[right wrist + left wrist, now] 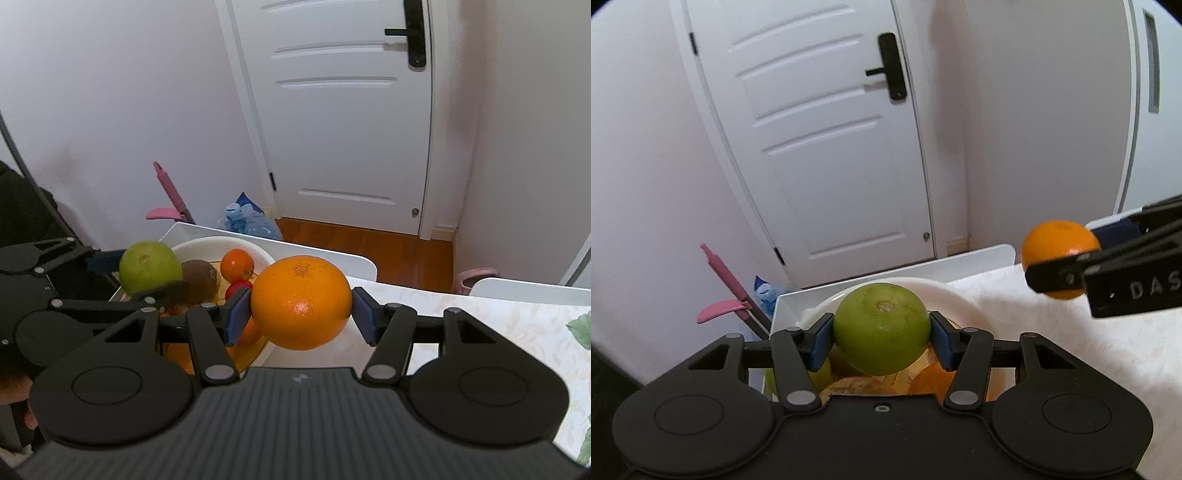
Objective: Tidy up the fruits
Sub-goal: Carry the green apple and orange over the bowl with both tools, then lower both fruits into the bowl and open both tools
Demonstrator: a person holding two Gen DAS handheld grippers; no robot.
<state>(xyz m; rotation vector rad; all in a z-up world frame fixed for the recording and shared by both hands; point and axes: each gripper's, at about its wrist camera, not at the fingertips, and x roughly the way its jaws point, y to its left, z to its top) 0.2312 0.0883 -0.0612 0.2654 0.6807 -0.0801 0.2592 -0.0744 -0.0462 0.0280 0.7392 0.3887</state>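
My left gripper (881, 338) is shut on a green apple (881, 328) and holds it above a white bowl (955, 295) of fruit. My right gripper (301, 314) is shut on a large orange (301, 302) and holds it in the air to the right of the bowl (207, 245). In the right wrist view the bowl holds a small orange (237, 264), a brown kiwi (199, 278) and a red fruit (236, 288). The green apple (149, 266) and left gripper show at the left of that view. The orange (1058, 251) and right gripper show at the right of the left wrist view.
The bowl sits on a table with a pale floral cloth (480, 317). White chair backs (325, 254) stand at the table's far edge. Behind are a white door (343, 110), a pink-handled tool (170, 195), a water bottle (251, 221) and wooden floor.
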